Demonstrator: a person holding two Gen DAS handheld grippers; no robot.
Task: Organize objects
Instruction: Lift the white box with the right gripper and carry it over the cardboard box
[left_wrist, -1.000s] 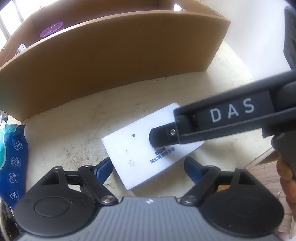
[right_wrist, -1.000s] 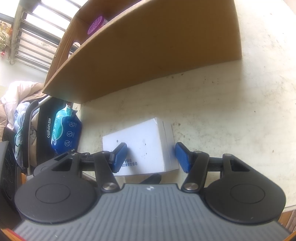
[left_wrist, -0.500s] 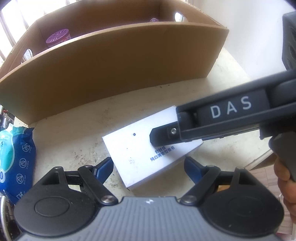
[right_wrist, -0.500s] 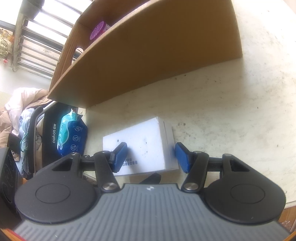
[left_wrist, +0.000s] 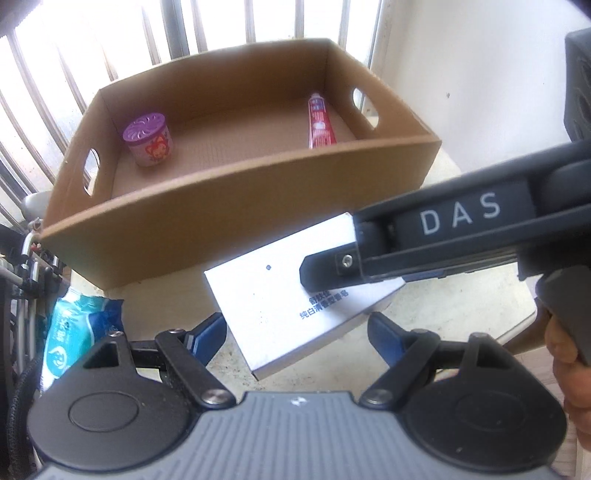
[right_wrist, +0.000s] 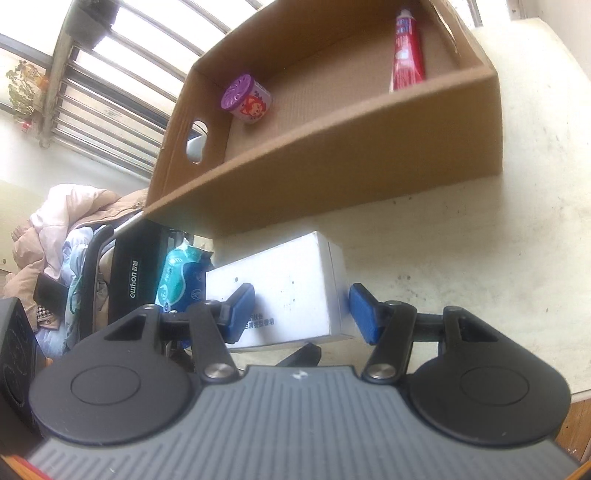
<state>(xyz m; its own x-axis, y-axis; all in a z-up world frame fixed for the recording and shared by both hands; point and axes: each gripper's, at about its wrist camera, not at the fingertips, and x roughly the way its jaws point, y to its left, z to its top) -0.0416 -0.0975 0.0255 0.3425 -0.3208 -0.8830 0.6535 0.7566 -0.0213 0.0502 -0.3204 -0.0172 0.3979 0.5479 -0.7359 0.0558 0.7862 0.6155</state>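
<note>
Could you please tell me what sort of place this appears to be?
Probably a home room or balcony: barred windows behind a worn table, a cardboard box of toiletries, and coats piled on a chair.

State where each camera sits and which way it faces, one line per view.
Left wrist: on the left gripper, open, facing the white box, cardboard tray, right gripper's arm and a hand.
Right wrist: on the right gripper, shut on the white box, facing down toward tray and table.
Shared: box, tray, air freshener, toothpaste, wipes.
</note>
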